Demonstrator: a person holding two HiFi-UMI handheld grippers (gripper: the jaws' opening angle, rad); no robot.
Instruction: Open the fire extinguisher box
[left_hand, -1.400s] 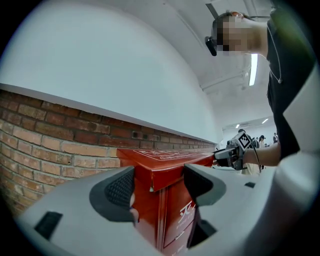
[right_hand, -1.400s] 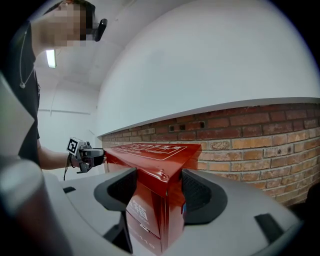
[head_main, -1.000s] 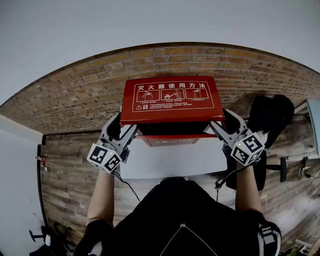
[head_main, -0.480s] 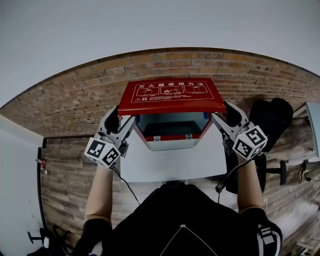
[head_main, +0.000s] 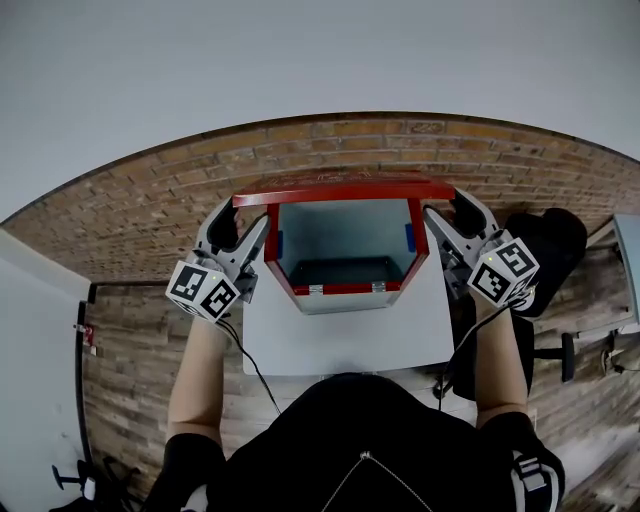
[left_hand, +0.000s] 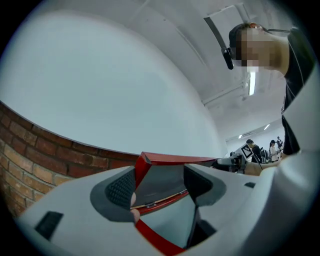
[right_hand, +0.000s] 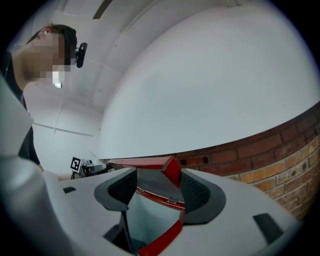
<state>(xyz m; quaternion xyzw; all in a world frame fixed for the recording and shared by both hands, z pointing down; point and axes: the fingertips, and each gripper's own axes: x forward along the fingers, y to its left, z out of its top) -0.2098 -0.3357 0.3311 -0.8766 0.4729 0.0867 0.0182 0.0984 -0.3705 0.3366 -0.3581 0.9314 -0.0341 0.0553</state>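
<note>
**Lid Stood Upright Between Two Grippers**

The fire extinguisher box (head_main: 345, 290) sat open on the white table (head_main: 340, 345). Its raised lid (head_main: 340, 190) had one corner between the spread jaws of the left gripper (head_main: 243, 226), the other inside the equally parted right gripper (head_main: 452, 213).

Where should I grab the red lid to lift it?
Probably the lid's free corners, one claw from each side: left claw, right claw. It stands raised and wide, and its thin folded rim fits between open jaws.

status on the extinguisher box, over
Both open: left gripper and right gripper each straddle a top corner of the lid. Lid near upright, box open. Nothing in the way.
</note>
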